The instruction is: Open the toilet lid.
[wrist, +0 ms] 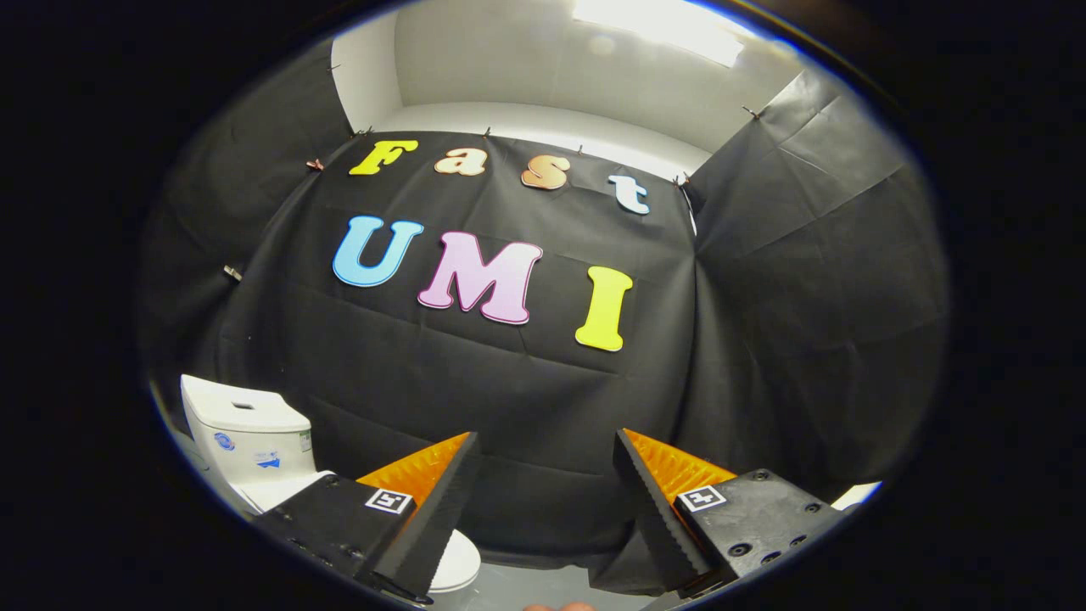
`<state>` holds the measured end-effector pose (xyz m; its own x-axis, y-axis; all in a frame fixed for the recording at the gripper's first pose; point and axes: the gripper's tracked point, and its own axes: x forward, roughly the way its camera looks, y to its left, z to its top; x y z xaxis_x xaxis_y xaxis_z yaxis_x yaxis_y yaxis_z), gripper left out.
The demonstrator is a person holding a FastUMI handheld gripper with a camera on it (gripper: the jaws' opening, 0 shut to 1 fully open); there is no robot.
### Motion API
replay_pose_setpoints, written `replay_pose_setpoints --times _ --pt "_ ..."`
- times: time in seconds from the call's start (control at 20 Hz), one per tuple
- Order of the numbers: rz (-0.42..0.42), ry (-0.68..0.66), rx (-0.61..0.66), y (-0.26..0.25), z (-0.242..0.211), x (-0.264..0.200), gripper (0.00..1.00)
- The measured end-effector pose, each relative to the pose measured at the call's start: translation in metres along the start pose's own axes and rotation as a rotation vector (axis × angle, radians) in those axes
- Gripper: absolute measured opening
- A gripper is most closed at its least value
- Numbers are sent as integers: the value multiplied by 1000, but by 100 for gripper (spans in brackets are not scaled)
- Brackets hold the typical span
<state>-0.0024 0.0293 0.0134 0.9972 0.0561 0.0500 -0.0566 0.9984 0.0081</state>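
Observation:
A white toilet (254,445) stands low at the left, its tank against the black cloth wall. Its lid (454,564) lies down flat, mostly hidden behind my left finger. My gripper (547,445) hangs above and to the right of the bowl, open, with a wide gap and nothing between its black and orange fingers (433,501). Both fingertips point at the cloth wall, well clear of the toilet.
Black cloth walls (806,297) close in the booth at the back and on both sides. A pale floor (526,585) shows between the fingers. A small white corner (857,494) peeks out beyond the right finger. A bright ceiling light (662,25) glows overhead.

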Motion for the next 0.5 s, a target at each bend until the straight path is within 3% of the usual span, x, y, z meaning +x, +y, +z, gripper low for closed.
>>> replay_pose_setpoints --times 0.5 --pt "19 24 -8 7 -1 5 97"
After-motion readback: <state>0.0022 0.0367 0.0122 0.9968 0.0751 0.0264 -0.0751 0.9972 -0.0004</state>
